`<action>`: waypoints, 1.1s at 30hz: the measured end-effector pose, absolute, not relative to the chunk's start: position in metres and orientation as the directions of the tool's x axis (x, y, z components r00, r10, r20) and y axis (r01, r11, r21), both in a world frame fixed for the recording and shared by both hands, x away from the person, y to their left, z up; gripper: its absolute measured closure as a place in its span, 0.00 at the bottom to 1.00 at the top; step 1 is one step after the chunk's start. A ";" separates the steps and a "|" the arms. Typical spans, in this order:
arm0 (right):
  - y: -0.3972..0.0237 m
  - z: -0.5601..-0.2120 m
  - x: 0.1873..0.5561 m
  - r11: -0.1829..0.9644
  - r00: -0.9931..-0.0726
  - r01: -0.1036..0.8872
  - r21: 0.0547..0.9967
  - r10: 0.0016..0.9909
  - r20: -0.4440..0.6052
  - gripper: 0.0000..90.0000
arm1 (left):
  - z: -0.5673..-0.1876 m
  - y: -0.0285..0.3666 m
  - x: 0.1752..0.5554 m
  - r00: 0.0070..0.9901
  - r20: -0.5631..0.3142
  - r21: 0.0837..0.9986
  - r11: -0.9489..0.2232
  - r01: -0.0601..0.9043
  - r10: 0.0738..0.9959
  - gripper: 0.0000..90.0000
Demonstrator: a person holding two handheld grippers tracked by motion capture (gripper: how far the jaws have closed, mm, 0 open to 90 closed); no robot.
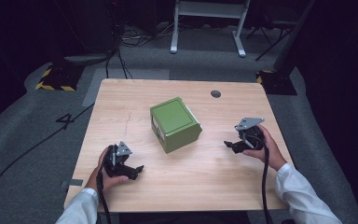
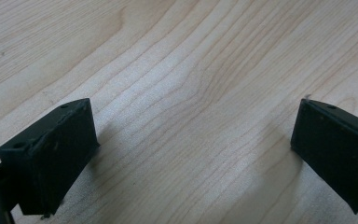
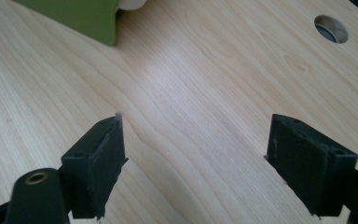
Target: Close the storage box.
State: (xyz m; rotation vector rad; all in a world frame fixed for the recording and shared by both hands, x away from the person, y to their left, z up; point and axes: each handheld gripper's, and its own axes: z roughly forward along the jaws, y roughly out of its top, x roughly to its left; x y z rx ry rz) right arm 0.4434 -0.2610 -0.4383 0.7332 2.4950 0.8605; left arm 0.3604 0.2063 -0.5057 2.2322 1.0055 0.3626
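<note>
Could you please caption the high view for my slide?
Green box on table, open left gripper and right gripper flanking it.

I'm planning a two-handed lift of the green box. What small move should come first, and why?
Probably bring both grippers inward toward the green box. The left gripper and right gripper are open, apart from the box on either side, with bare table between their jaws. The right one sits nearer, so the left has farther to go.

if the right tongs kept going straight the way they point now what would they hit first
Probably just bare table. The right tongs are open, angled down at the wood. The green box lies off to one side of that line, the round hole to the other, though depth is hard to judge.
</note>
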 end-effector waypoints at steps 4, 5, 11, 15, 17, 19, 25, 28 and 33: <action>-0.267 -0.443 0.439 0.688 -0.784 0.351 0.635 0.587 -0.202 0.22 | -0.506 0.206 0.360 0.667 -0.014 0.664 -0.491 0.563 0.745 0.01; -0.269 -0.444 0.438 0.687 -0.785 0.353 0.635 0.587 -0.199 0.22 | -0.506 0.206 0.360 0.667 -0.014 0.664 -0.491 0.563 0.745 0.01; -0.279 -0.450 0.429 0.699 -0.778 0.366 0.614 0.592 -0.210 0.22 | -0.506 0.206 0.360 0.667 -0.014 0.664 -0.491 0.563 0.745 0.01; -0.287 -0.456 0.423 0.707 -0.776 0.374 0.600 0.593 -0.216 0.22 | -0.506 0.206 0.360 0.667 -0.014 0.664 -0.491 0.563 0.745 0.01; -0.292 -0.457 0.420 0.706 -0.771 0.381 0.597 0.599 -0.217 0.22 | -0.506 0.206 0.360 0.667 -0.014 0.664 -0.492 0.563 0.745 0.01; -0.297 -0.458 0.415 0.707 -0.765 0.378 0.597 0.602 -0.229 0.22 | -0.506 0.206 0.360 0.667 -0.014 0.663 -0.492 0.564 0.745 0.01; -0.313 -0.465 0.402 0.706 -0.762 0.380 0.598 0.605 -0.231 0.22 | -0.505 0.206 0.360 0.665 -0.014 0.662 -0.492 0.566 0.746 0.01; -0.321 -0.472 0.394 0.700 -0.756 0.396 0.595 0.616 -0.222 0.22 | -0.506 0.206 0.360 0.665 -0.015 0.663 -0.491 0.565 0.746 0.01; -0.338 -0.480 0.383 0.669 -0.733 0.418 0.615 0.648 -0.207 0.22 | -0.505 0.206 0.360 0.663 -0.014 0.662 -0.489 0.567 0.749 0.01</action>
